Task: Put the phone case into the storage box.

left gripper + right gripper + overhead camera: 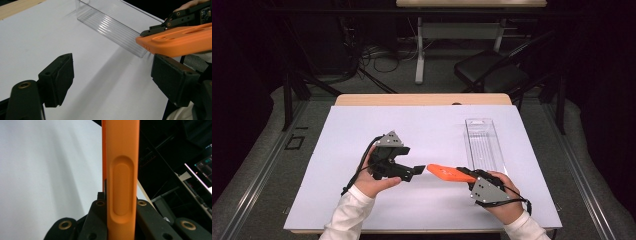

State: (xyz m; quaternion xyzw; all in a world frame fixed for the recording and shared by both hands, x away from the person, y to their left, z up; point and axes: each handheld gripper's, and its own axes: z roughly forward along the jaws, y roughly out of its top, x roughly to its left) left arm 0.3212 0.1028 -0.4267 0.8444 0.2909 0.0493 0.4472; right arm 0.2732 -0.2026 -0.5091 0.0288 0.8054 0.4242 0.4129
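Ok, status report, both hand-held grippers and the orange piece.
Left hand-held gripper open, empty. Right hand-held gripper shut on orange piece, tip pointing toward the left one's jaws. Clear bin behind, nothing in between.

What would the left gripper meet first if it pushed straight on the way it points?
Probably the orange piece held by the right gripper, near the left gripper's open jaws; depth is uncertain.
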